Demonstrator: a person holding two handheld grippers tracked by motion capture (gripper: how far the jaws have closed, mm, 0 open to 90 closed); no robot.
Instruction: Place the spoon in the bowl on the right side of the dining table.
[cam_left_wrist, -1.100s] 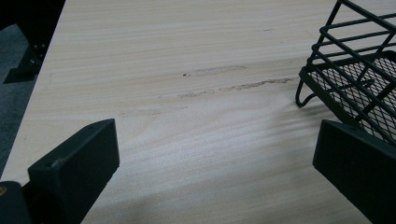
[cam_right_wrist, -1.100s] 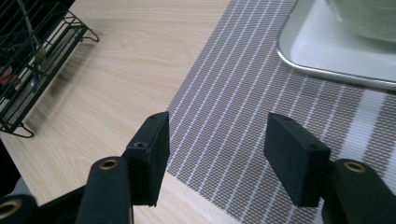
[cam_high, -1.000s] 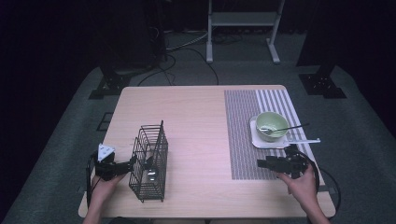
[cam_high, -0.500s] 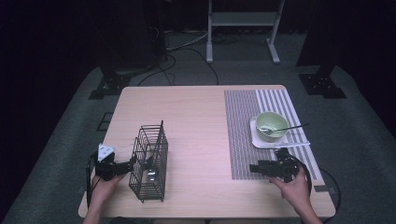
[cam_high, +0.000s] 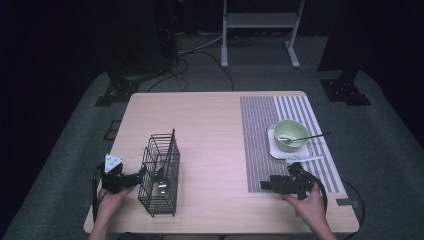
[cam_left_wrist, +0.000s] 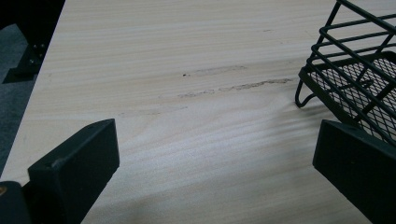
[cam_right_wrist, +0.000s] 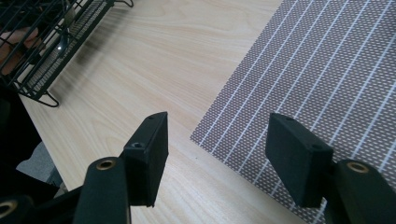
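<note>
A black wire basket (cam_high: 161, 175) stands on the wooden table (cam_high: 210, 130) at the front left. My left gripper (cam_high: 136, 177) lies just left of it, open, its jaws wide apart over bare wood (cam_left_wrist: 215, 158) with the basket's corner (cam_left_wrist: 355, 70) by the right jaw. My right gripper (cam_high: 266, 185) is open at the front edge of the striped placemat (cam_high: 260, 130). Its jaws (cam_right_wrist: 217, 144) straddle the mat's corner (cam_right_wrist: 317, 70), holding nothing. A green bowl (cam_high: 291, 133) with a spoon (cam_high: 307, 137) in it sits on the mat.
Under the bowl is a white square plate (cam_high: 273, 148), with a pale utensil (cam_high: 306, 158) lying in front of it. The basket (cam_right_wrist: 46, 37) also appears far off in the right gripper view. A metal stand (cam_high: 257, 20) and cables lie on the floor beyond the table.
My right gripper has slid left and a little toward the table's front, from beside the bowl to the placemat's front left part. The left gripper and basket have stayed put.
</note>
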